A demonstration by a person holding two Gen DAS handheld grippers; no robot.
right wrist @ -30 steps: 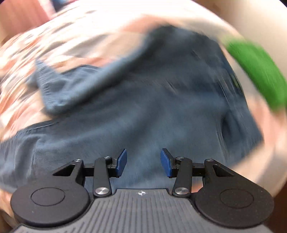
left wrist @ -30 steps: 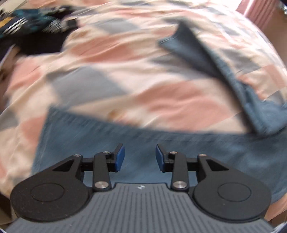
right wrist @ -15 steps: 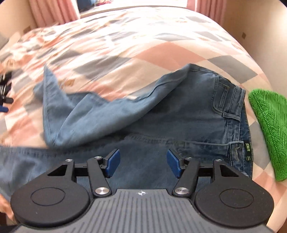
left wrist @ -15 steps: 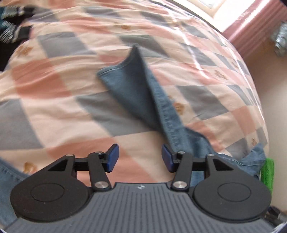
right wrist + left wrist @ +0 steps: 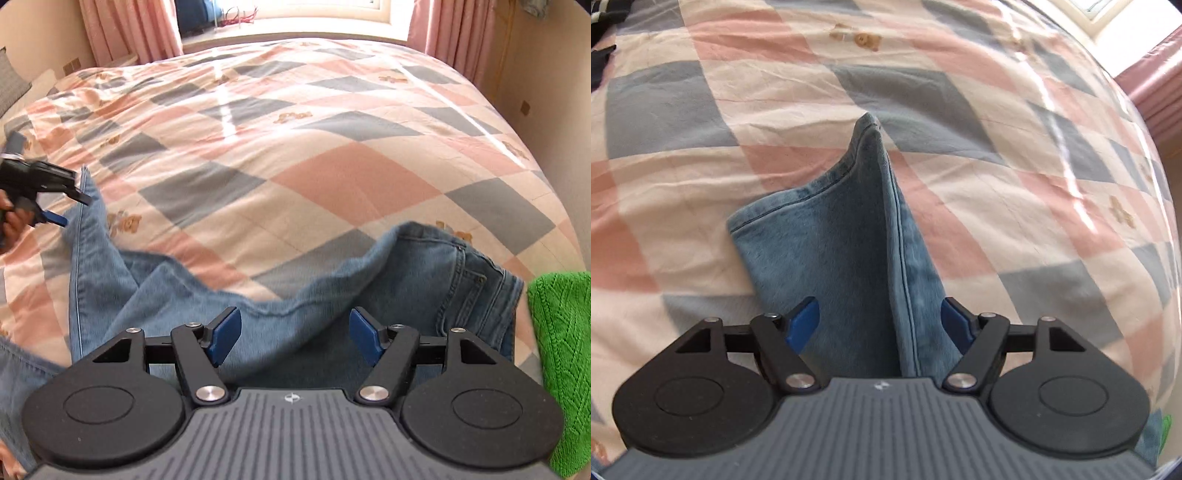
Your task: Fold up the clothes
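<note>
Blue jeans point(image 5: 424, 280) lay on the checked quilt point(image 5: 351, 177), left gripper point(image 5: 880, 320) spread wide over a leg cuff toward 12 o'clock, right gripper point(image 5: 295, 334) spread above the seat, green knit point(image 5: 561, 354) at 3 o'clock.

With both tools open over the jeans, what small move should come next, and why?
Probably close the left tool on the jeans leg. It is open with the raised fold between its pads, and the leg lies twisted; the right tool hovers open near the waist.
</note>
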